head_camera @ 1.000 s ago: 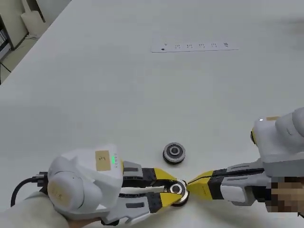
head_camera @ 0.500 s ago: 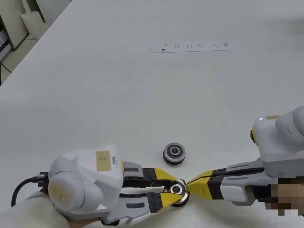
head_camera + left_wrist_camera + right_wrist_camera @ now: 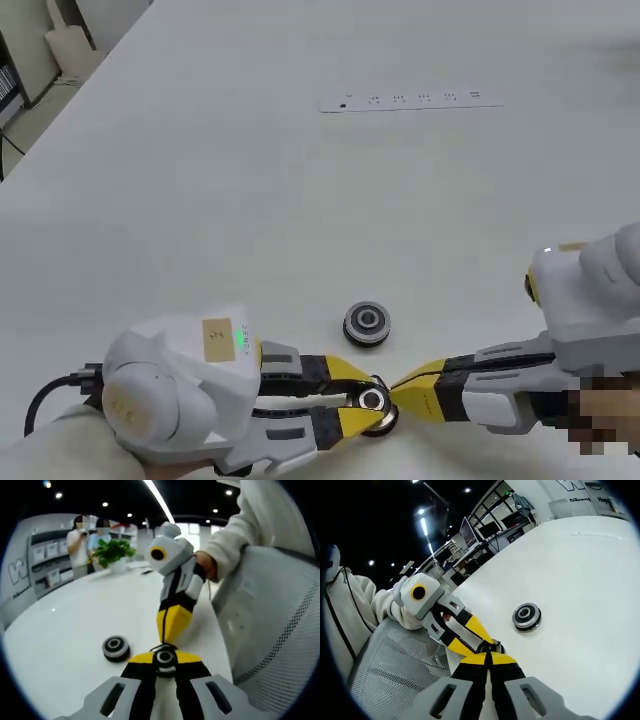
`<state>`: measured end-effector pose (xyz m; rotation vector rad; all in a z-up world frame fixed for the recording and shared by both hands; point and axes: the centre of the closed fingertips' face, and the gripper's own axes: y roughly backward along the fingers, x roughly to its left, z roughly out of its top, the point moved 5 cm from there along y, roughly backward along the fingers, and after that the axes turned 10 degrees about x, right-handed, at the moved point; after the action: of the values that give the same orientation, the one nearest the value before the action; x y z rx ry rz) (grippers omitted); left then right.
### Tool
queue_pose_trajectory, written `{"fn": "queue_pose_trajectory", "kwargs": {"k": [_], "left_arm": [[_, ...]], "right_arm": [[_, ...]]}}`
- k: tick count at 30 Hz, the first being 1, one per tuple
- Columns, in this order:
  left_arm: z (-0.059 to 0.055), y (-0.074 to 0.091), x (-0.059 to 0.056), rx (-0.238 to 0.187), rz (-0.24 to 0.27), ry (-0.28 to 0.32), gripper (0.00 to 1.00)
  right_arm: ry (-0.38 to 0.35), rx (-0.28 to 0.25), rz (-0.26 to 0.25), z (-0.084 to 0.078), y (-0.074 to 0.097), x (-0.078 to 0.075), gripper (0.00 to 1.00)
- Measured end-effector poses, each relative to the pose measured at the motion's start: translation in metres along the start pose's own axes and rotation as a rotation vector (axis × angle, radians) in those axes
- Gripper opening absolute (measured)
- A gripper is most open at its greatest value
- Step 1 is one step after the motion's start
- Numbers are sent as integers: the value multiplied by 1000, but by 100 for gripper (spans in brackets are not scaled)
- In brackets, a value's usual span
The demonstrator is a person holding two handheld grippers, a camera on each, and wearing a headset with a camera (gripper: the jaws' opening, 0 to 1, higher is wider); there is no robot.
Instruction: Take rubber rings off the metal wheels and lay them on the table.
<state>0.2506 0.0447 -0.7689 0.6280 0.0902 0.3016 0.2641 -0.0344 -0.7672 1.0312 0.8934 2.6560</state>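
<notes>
Where the two grippers meet: close to the near edge of the tabletop (image 3: pixel 300 200); they stand tip to tip at one metal wheel
Left gripper (image 3: pixel 362 401) (image 3: pixel 165 666) (image 3: pixel 481 641): reaches in from the left along the near edge; jaws closed down onto the held wheel (image 3: pixel 372 399) (image 3: pixel 165 658) (image 3: pixel 488 647), one yellow tip on each side of it
Free wheel (image 3: pixel 366 323) (image 3: pixel 116 647) (image 3: pixel 526 616): lies flat on the tabletop just beyond the held wheel, toward the far edge; apart from both grippers; a dark rubber ring (image 3: pixel 526 627) sits around its rim
Held wheel: hub facing up between the left jaws; resting on the tabletop or just above it, cannot tell which
Right gripper (image 3: pixel 398 392) (image 3: pixel 167 640) (image 3: pixel 490 656): reaches in from the right; jaws pressed together, tips at the held wheel's rim; whether they pinch its rubber cannot be told
Socket strip (image 3: pixel 410 98): white; lies well apart, toward the far edge
</notes>
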Motion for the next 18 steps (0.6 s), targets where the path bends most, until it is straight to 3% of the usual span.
{"fn": "queue_pose_trajectory", "kwargs": {"k": [9, 11, 13, 14, 18], "left_arm": [[-2, 1, 1, -1, 1, 3, 14], [-1, 1, 1, 1, 2, 2, 14], [0, 1, 0, 15, 9, -24, 14], [1, 0, -1, 34, 15, -68, 14], [2, 1, 1, 39, 8, -36, 15]], "right_arm": [[-11, -15, 27, 3, 0, 4, 0], [7, -6, 7, 2, 0, 2, 0], [5, -5, 7, 2, 0, 1, 0], [-2, -8, 11, 2, 0, 2, 0], [3, -2, 0, 2, 0, 1, 0]]}}
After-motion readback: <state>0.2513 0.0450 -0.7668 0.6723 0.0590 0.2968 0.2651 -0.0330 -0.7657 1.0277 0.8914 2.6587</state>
